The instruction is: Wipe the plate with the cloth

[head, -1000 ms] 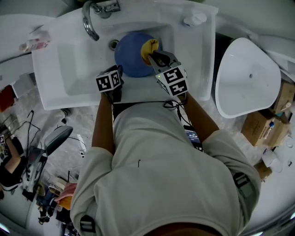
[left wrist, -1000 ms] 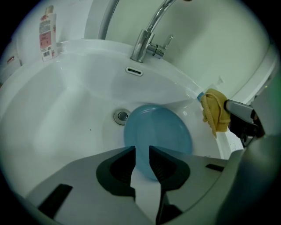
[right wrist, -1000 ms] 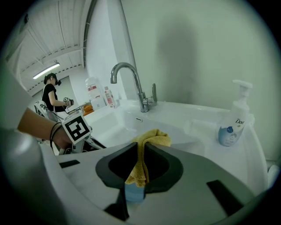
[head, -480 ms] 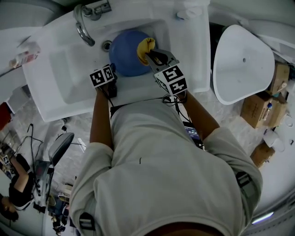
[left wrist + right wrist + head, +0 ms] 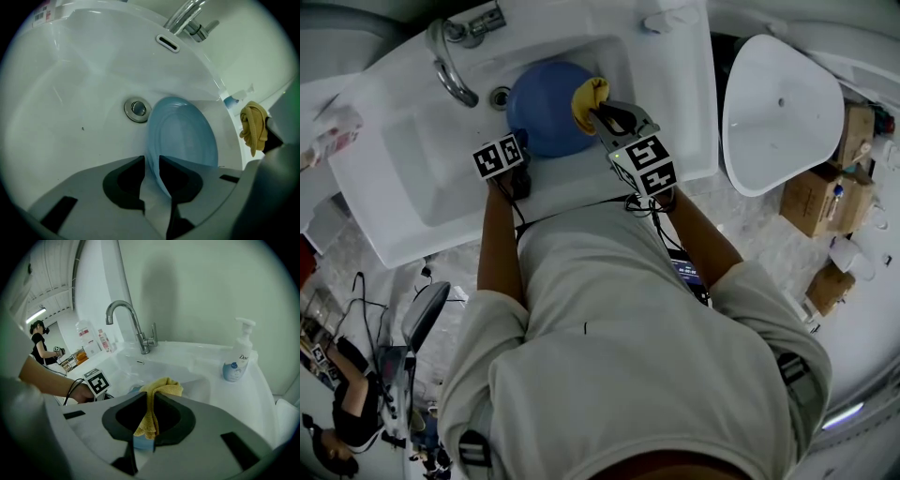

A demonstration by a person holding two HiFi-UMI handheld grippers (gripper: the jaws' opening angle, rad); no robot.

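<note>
Jaws of my left gripper (image 5: 151, 161) pinch the near rim of the blue plate (image 5: 185, 136), those of my right gripper (image 5: 151, 397) clamp the yellow cloth (image 5: 164, 386) at the plate's right edge in the sink (image 5: 412, 202), so I'd brace the rim firmly and sweep with even pressure.

Looks steeply down past a light grey shirt (image 5: 619, 356) and two bare forearms (image 5: 499, 239) onto a white rectangular ceramic sink (image 5: 403, 178). Shows a round blue plate (image 5: 539, 117) in the basin, just beside the metal drain (image 5: 499, 97) and near the curved chrome faucet (image 5: 448, 66). Puts the left gripper (image 5: 523, 157) at the plate's near rim and the right gripper (image 5: 598, 114) at its right edge, with a crumpled yellow cloth (image 5: 589, 94) at the jaw tips, touching the plate. Takes in a white rounded shell (image 5: 778, 112) right of the sink.
</note>
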